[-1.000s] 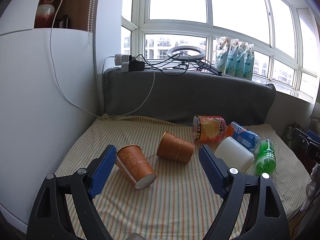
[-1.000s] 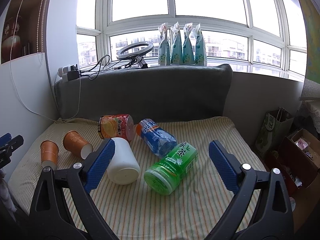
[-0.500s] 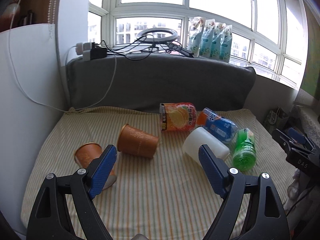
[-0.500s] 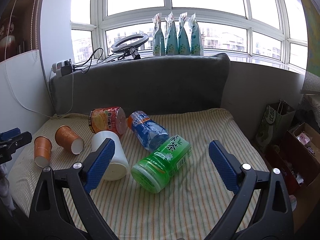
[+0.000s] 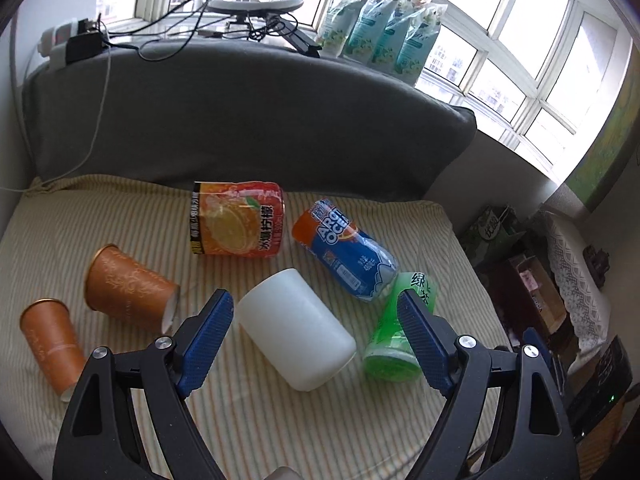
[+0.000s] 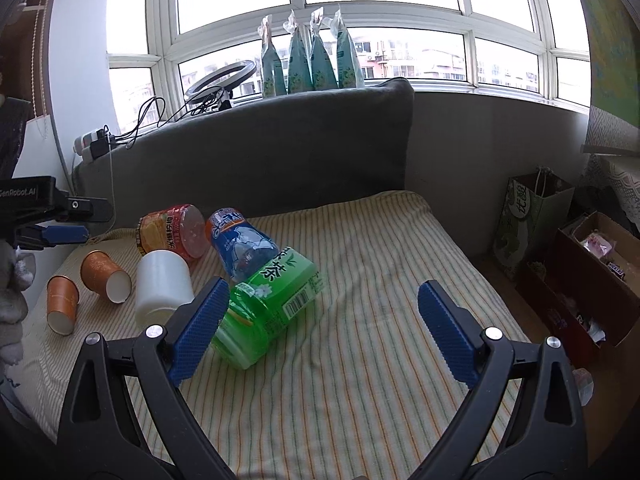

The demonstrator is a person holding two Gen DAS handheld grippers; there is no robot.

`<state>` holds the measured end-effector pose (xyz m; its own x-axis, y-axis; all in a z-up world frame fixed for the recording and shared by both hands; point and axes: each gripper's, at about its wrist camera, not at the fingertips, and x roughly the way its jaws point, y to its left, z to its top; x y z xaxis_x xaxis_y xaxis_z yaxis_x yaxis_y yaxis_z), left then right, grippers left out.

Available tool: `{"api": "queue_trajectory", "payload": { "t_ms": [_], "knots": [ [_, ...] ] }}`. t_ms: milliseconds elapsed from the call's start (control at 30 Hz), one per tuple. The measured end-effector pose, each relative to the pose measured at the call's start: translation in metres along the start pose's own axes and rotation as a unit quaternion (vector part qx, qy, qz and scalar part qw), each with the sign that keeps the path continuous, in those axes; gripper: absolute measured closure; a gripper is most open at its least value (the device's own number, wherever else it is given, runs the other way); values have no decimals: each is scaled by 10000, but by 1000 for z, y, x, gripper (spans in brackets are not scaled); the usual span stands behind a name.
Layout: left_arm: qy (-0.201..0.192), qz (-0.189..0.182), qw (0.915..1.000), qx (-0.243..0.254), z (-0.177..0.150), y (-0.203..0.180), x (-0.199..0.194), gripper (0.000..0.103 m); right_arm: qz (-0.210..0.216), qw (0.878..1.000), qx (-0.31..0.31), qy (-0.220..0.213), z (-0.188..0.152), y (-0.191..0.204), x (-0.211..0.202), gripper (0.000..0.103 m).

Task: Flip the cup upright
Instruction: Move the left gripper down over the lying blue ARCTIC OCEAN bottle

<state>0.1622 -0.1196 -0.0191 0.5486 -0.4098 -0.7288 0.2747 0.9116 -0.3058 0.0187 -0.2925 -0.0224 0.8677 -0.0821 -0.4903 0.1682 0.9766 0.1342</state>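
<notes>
White cup (image 5: 295,329) lies on its side on the striped bed (image 5: 280,420), between the left claw (image 5: 316,340) fingers, mouth toward the camera. Left claw stands apart, holding nothing; right claw (image 6: 324,332) likewise apart, over the green bottle (image 6: 266,306). Cup appears light, stiff plastic, smooth-walled and likely slippery. Judged best hold: across the mid-wall, moderate squeeze. Paper cups (image 5: 128,294) lie just beside it.

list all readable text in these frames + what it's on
"冰爆柠檬": orange can.
"ARO OCEA", partly cut off: blue bottle.
"绿茶": green bottle; its barcode print is too small.
"优酸": paper bag.
"GenRobot.AI", first letter cut off: left claw's black body.
Window pouches: unreadable.
</notes>
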Motion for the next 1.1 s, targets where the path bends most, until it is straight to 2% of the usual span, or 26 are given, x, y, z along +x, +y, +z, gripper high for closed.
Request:
{"api": "queue_trajectory", "payload": {
  "t_ms": [200, 333, 467, 667, 833, 1100],
  "knots": [
    [478, -159, 9959, -753, 24, 0, 38, 19, -70, 9998, 175, 33, -4, -22, 5, 6],
    [899, -306, 9876, -1247, 36, -8, 66, 19, -98, 9996, 267, 68, -7, -34, 9, 6],
    [1220, -300, 9810, -1477, 43, -20, 91, 19, -129, 9993, 332, 81, -9, -43, 11, 6],
    [1547, -58, 9731, -1707, 48, -27, 125, 19, -187, 9988, 443, 65, -10, -55, 12, 6],
    [1753, 164, 9695, -1703, 48, -28, 147, 19, -220, 9983, 546, 53, -12, -65, 12, 6],
    [1747, 557, 9723, -1448, 52, -37, 164, 19, -235, 9976, 643, 60, -13, -72, 13, 6]
  ]
}}
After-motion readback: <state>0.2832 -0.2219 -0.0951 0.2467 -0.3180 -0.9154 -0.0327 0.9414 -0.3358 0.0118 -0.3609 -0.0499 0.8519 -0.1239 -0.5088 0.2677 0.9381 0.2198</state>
